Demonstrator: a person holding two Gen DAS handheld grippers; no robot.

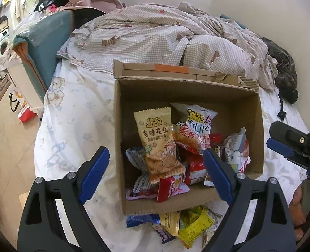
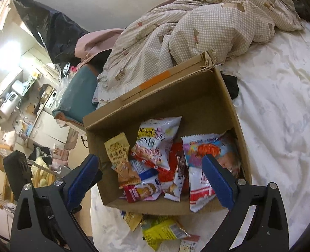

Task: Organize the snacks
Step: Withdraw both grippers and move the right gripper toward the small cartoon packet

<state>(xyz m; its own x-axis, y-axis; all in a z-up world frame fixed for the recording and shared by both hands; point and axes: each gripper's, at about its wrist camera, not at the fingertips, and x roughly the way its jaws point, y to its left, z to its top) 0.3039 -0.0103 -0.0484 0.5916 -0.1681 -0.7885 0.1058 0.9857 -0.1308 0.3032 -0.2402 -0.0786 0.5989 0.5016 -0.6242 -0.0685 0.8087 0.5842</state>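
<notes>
left gripper [image 1: 156, 173] and right gripper [image 2: 149, 178] are hovering wide open, gripping nothing. cardboard box [image 1: 247, 105] on bed [image 1: 75, 113] is holding snack packets [image 1: 161, 145]; loose packets [image 1: 188, 224] are lying just beneath both grippers.

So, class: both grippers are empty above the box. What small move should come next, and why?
Probably lower the open left gripper onto the yellow packet lying on the sheet in front of the cardboard box. Several snacks still lie outside it, while most are already inside.
</notes>
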